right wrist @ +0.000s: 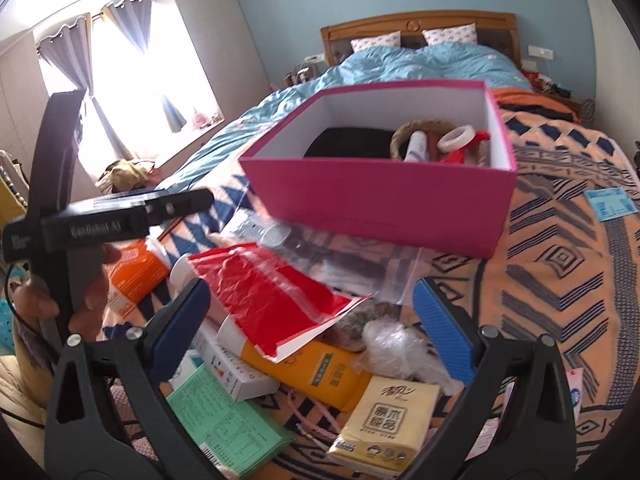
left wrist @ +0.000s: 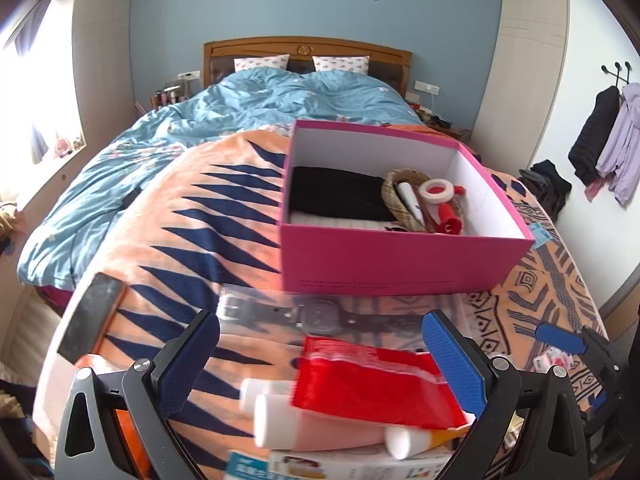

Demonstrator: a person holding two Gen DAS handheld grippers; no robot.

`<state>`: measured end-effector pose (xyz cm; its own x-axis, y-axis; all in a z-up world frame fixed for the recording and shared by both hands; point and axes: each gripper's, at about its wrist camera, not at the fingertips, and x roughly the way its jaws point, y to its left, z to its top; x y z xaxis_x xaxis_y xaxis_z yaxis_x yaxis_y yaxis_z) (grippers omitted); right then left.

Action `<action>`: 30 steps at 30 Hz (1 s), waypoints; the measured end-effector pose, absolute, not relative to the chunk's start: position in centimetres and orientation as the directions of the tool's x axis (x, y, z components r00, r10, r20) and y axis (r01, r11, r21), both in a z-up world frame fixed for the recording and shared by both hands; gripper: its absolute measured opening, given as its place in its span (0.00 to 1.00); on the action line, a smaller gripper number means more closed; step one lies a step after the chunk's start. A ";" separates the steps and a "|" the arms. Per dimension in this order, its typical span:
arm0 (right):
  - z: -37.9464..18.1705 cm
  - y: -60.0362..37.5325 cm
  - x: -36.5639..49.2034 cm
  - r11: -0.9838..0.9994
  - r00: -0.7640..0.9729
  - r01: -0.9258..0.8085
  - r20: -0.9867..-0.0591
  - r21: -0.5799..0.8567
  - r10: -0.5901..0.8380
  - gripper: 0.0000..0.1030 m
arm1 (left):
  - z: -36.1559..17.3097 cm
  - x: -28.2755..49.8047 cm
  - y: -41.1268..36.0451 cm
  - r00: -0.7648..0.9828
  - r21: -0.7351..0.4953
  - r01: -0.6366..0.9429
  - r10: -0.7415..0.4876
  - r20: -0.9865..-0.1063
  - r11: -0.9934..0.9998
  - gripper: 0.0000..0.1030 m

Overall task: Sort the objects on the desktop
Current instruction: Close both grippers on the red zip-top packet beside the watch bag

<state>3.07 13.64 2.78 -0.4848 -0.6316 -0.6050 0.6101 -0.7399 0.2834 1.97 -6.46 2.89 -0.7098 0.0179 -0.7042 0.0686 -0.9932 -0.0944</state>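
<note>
An open pink box (left wrist: pixel 400 268) stands on the patterned blanket, holding black cloth (left wrist: pixel 336 196), a woven basket (left wrist: pixel 394 196) and a tape roll (left wrist: pixel 438 190). In front of it lies a pile: a watch in a clear bag (left wrist: pixel 316 316), a red packet (left wrist: pixel 368 388) and a white-capped pink bottle (left wrist: pixel 308 428). My left gripper (left wrist: pixel 320 360) hangs open over the red packet, touching nothing. My right gripper (right wrist: pixel 316 332) is open above the red packet (right wrist: pixel 272 292), an orange-yellow box (right wrist: pixel 320 368) and crumpled clear plastic (right wrist: pixel 396 344). The pink box (right wrist: pixel 380 204) lies beyond.
A yellow tissue pack (right wrist: pixel 384 416), a green box (right wrist: pixel 224 428) and a white carton (right wrist: pixel 236 364) sit near the right gripper. A hand (right wrist: pixel 88 292) holds the left tool's black body (right wrist: pixel 104 224). Blue duvet (left wrist: pixel 240 104) covers the far bed. Coats (left wrist: pixel 600 140) hang at right.
</note>
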 end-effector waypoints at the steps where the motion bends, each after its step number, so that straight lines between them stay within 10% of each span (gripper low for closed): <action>1: 2.6 13.5 3.0 -0.735 -0.472 0.613 -0.611 0.291 -0.635 0.95 | 2.9 2.2 -6.9 -0.713 -0.099 0.072 0.018 -0.701 -0.992 1.00; 30: -0.4 11.0 2.0 -0.710 -0.272 0.615 -0.753 0.343 -0.599 0.79 | -3.2 0.3 -8.0 -0.633 -0.160 0.062 0.085 -0.770 -0.985 1.00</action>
